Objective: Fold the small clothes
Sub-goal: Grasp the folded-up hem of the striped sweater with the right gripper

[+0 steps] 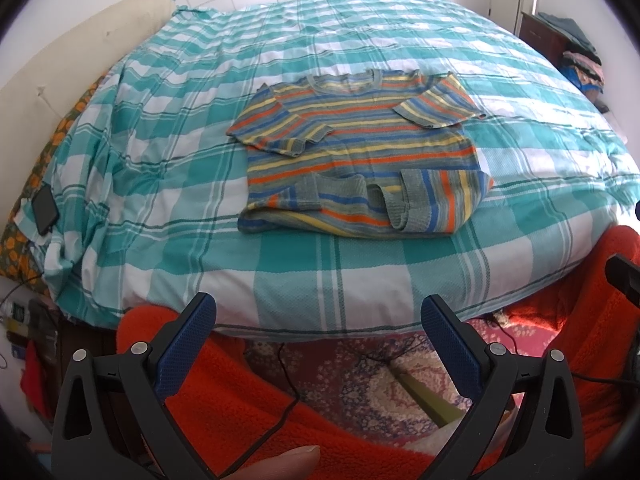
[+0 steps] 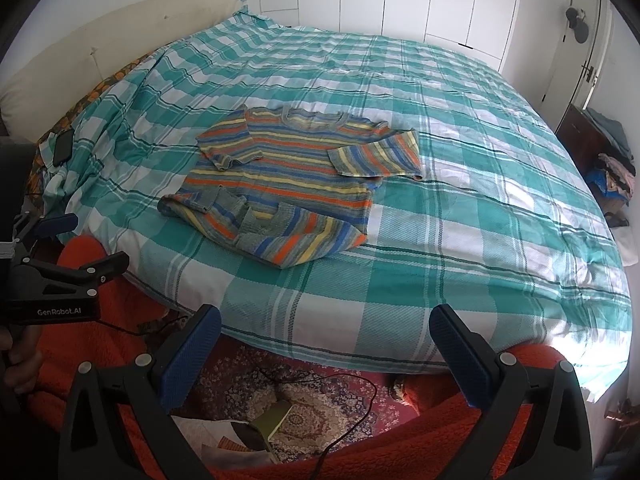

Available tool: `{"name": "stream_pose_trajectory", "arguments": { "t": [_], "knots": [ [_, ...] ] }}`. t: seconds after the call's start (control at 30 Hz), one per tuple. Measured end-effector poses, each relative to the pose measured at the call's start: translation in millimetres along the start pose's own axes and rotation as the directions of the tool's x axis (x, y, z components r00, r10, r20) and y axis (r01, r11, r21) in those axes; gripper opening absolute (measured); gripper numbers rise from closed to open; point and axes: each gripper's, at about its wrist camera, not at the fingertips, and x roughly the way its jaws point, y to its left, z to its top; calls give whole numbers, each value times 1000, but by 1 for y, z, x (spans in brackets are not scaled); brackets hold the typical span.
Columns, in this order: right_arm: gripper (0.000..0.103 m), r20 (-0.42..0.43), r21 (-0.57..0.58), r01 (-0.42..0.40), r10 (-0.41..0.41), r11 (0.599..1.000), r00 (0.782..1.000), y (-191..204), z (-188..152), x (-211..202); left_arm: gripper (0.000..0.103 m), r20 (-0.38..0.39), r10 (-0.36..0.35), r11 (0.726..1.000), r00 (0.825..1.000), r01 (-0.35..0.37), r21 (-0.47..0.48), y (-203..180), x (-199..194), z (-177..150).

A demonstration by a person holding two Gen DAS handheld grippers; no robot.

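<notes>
Both grippers, left gripper [image 1: 319, 314] and right gripper [image 2: 325, 326], are hanging spread and empty at six o'clock, off the bed [image 1: 360, 292]. Beyond, toward twelve, the sweater [image 1: 360, 160] is lying partly folded, sleeves tucked in; final folds seemingly are remaining.

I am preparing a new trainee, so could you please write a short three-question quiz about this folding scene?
1. True or false: the left gripper holds the striped sweater.
2. Where do the sweater's sleeves lie? A) spread outward B) folded in over the body C) hanging off the bed
3. What dark item lies near the left edge of the checked bedspread?

Key:
1. False; both it and the right gripper are open and empty, short of the bed.
2. B.
3. A phone.
</notes>
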Motion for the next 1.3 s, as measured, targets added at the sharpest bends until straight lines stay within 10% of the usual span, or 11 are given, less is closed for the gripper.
{"name": "stream_pose_trajectory", "arguments": {
  "t": [0.3,0.53,0.73,0.87,0.93,1.17,1.3],
  "knots": [
    [103,8,-66,-66,67,996,998,-1,22,11,102,-12,1,996,1000,-2,-84,25,3,5],
    [101,-102,-177,-134,117,975,988,-3,71,117,102,-24,0,988,1000,-3,-154,46,-1,0],
    [71,-295,-280,-240,154,930,943,1,106,232,102,-44,22,979,999,-31,-204,60,-5,-10],
    [31,-445,-237,-423,289,875,847,5,98,268,102,-77,23,971,997,-41,-238,68,-1,-18],
    [8,-424,-259,-439,307,860,852,2,95,257,102,-85,26,968,996,-47,-248,71,0,-20],
    [7,-420,-399,-577,417,713,806,-34,41,137,102,-100,19,972,995,-42,-233,68,9,-16],
    [14,-465,-346,-501,319,794,826,-82,2,119,102,-100,10,980,995,-30,-196,57,17,-8]
  ]
}}
